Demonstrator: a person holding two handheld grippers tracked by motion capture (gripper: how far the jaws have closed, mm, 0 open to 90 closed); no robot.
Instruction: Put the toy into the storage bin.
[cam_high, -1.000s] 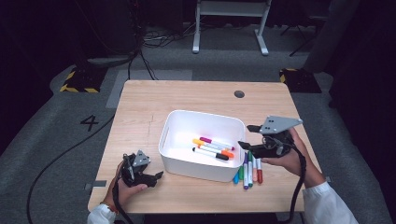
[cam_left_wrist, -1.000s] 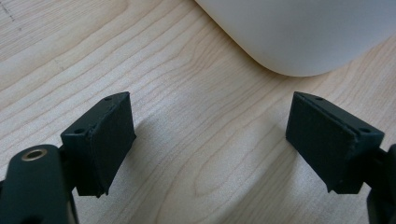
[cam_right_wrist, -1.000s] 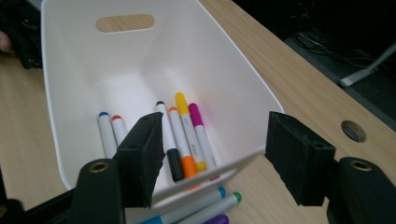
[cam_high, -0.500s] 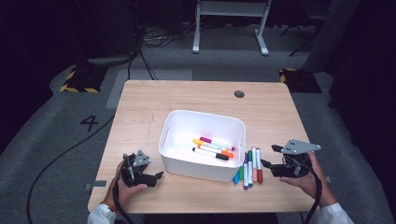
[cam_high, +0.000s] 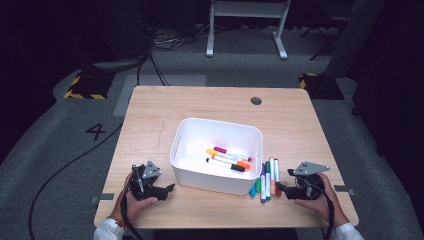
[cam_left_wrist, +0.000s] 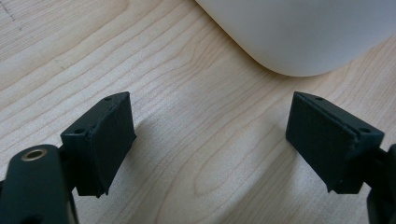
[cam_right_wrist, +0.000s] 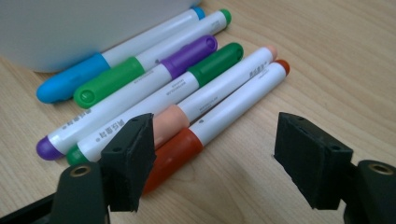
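Observation:
A white bin (cam_high: 194, 174) stands mid-table with several markers (cam_high: 227, 159) inside. More markers (cam_high: 265, 180) lie in a row on the wood by the bin's right side; in the right gripper view they run from blue (cam_right_wrist: 74, 79) to red-capped (cam_right_wrist: 177, 149). My right gripper (cam_high: 280, 188) sits low on the table just right of this row, jaws open, with the red-capped and peach-capped (cam_right_wrist: 173, 122) marker ends near its left jaw. My left gripper (cam_high: 169, 188) rests open at the front left, pointing at the bin's rounded corner (cam_left_wrist: 299, 42), nothing between its jaws.
The wooden table (cam_high: 200, 107) has a dark round hole (cam_high: 256, 100) near its far edge. Cables trail from both grippers over the front edge. Around the table is grey floor with a marked 4 (cam_high: 96, 131).
My right gripper has come down from beside the bin's right rim to the table's front right, beside the loose markers. The left gripper has stayed put.

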